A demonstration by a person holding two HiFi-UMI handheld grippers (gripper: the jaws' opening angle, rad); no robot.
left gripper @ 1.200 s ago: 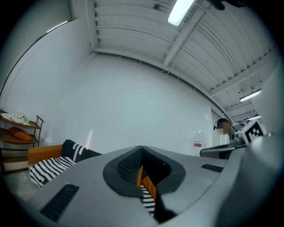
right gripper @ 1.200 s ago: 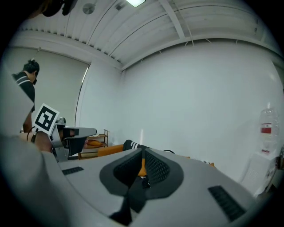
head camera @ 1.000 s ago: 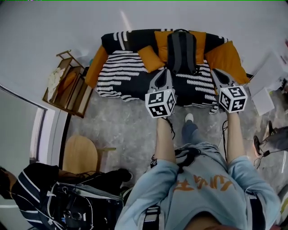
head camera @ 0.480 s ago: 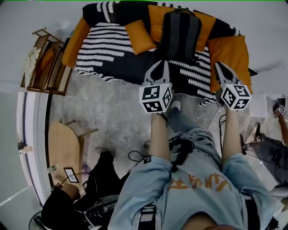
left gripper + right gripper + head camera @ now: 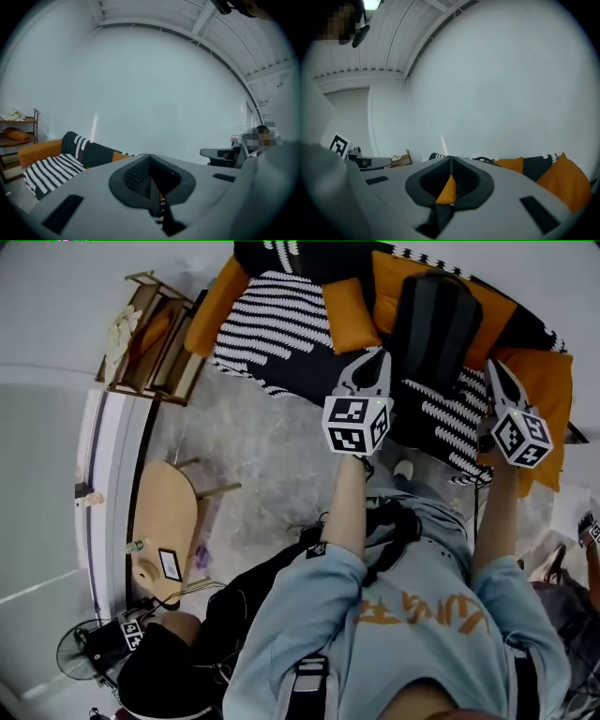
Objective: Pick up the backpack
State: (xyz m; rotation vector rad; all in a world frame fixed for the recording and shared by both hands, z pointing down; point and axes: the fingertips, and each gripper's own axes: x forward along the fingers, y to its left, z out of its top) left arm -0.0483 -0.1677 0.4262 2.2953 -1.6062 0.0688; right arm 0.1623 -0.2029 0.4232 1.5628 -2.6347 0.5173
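Dark backpack (image 5: 436,320) upright on sofa (image 5: 281,320), leaning on backrest between orange cushions (image 5: 349,320). Not grasped, not lifted. Left gripper (image 5: 378,359) near its left side, right gripper (image 5: 497,369) near its right. Both apart from it, jaws pressed together, nothing between. Judged: approach stage only. Left to do: open jaws, reach top handle or strap, clamp, lift clear of sofa.

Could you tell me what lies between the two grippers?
Head view: the black fabric backpack on the striped sofa lies between left gripper and right gripper.
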